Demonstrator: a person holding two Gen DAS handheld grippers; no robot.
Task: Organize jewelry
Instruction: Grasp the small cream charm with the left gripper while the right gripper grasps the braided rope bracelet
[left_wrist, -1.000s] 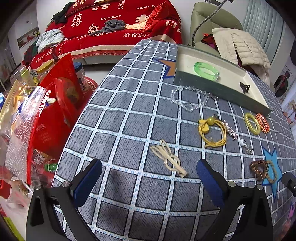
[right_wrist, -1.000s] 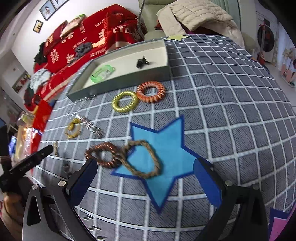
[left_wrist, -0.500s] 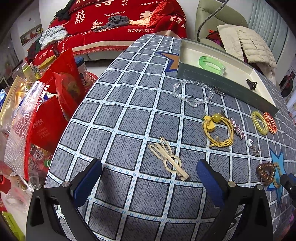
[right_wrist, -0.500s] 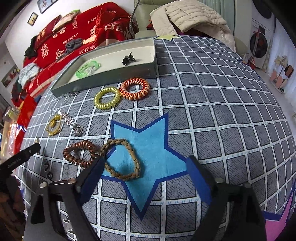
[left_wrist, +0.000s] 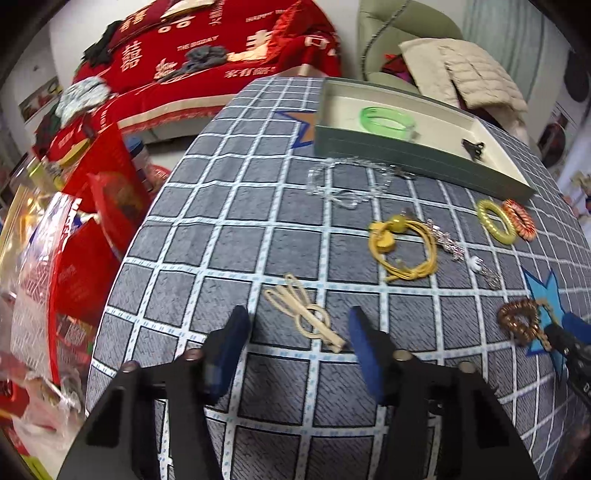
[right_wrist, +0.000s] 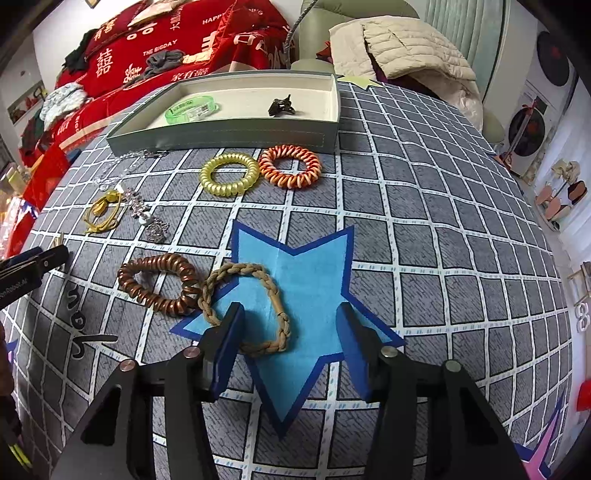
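- Left gripper (left_wrist: 299, 325): jaws half open, empty, straddling the flat cream hair clip (left_wrist: 306, 312) (pick-up stage, judged); next, lower and close.
- Right gripper (right_wrist: 290, 325): jaws half open, empty, over the braided tan hair tie (right_wrist: 247, 306) on the blue star.
- Tray (right_wrist: 221, 134): at 12 o'clock, shallow, rigid.

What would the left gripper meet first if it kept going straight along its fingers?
Most likely the cream hair clip, which lies on the tablecloth just ahead of the open left gripper, roughly centred between its fingers. Depth is hard to judge through the fisheye.
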